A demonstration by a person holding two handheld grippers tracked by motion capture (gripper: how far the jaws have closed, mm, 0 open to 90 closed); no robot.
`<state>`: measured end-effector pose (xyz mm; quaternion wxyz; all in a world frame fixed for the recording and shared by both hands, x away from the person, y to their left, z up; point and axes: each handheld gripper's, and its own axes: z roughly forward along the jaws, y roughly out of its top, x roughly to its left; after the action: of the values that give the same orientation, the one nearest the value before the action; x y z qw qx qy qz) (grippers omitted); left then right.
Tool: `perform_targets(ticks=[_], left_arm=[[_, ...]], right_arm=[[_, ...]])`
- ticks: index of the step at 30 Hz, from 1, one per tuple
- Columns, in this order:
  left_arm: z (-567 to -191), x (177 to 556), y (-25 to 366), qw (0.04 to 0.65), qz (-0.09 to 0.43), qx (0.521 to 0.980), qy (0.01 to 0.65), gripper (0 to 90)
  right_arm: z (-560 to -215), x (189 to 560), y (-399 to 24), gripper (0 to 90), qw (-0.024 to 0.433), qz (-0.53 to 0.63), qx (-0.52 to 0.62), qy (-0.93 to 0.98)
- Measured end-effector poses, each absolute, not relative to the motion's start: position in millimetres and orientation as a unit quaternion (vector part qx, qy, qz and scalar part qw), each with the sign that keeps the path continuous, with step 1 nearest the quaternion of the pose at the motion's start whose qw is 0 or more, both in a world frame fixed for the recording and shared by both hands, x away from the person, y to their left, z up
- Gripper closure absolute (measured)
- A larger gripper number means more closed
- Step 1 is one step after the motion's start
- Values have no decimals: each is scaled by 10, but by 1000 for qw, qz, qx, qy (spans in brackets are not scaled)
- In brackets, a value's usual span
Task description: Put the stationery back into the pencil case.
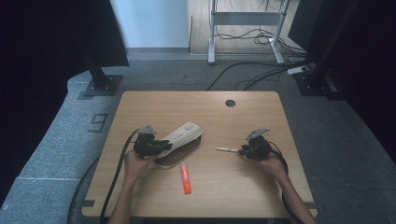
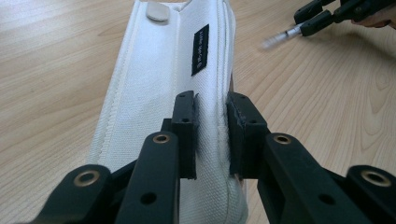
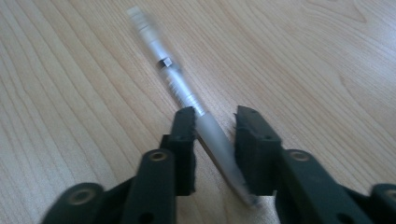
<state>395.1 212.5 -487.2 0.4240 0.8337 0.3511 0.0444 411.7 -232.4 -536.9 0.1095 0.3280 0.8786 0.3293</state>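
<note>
Grey carpet floor (image 1: 327,140), wooden table (image 1: 243,186), dark curtains (image 1: 42,56)

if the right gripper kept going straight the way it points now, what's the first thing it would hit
Probably the white pencil case that the left gripper pinches. The right gripper, gripping a silver pen, points across bare table toward it, though depth is unclear.

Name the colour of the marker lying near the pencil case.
Orange-red marker, clearest in the high view.

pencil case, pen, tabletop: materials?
White zip pencil case: looks like woven canvas fabric, matte; visible weave and stitched seams. Slim silver-grey pen: probably plastic, frosted translucent barrel, though blur leaves metal parts open. Light wood-grain tabletop: likely laminate, smooth with printed-looking grain.
</note>
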Motion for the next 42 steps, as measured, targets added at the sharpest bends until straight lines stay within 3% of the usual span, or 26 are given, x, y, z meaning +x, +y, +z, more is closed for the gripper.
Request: perform_targets(ticks=[4,42], left_arm=[[-4872,3952,2126,425,45,834,350,742],[-4866,3950,2134,426,53,833,350,759]], right_arm=[[-5365,4123,-2321,778,97,332,325,880],[-5102,3980,-2268,789,95,390,334,853]])
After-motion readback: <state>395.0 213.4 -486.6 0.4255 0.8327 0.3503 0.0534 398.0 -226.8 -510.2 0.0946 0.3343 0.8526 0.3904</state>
